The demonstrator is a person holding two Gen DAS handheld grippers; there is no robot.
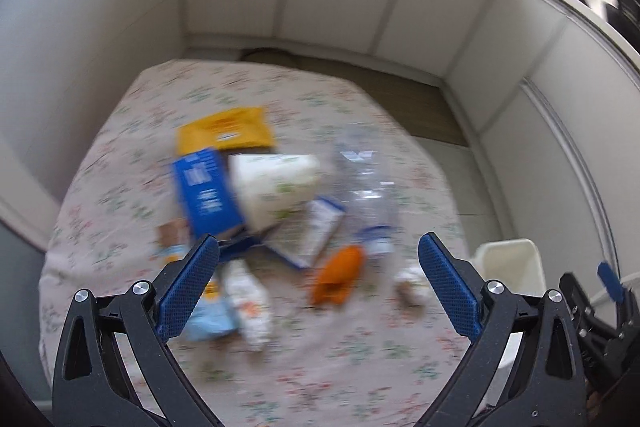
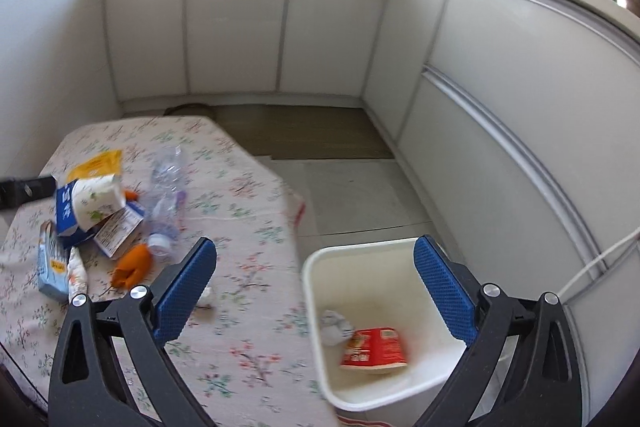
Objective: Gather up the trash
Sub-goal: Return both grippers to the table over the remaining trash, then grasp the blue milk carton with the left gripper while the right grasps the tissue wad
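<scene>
A pile of trash lies on the floral-cloth table (image 1: 280, 367): a yellow packet (image 1: 226, 129), a blue carton (image 1: 206, 193), a white paper cup (image 1: 276, 187), a clear plastic bottle (image 1: 368, 183), an orange wrapper (image 1: 338, 275) and a small crumpled paper (image 1: 410, 283). My left gripper (image 1: 318, 247) is open and empty above the pile's near side. My right gripper (image 2: 316, 251) is open and empty above the white bin (image 2: 400, 399), which stands right of the table and holds a red cup (image 2: 374, 349) and crumpled paper (image 2: 334, 325).
White cabinet fronts (image 2: 240, 27) wrap around the back and right. A brown mat (image 2: 304, 135) lies on the floor beyond the table. A white cable (image 2: 600, 259) runs along the right cabinet. The right gripper shows at the left wrist view's right edge (image 1: 592, 307).
</scene>
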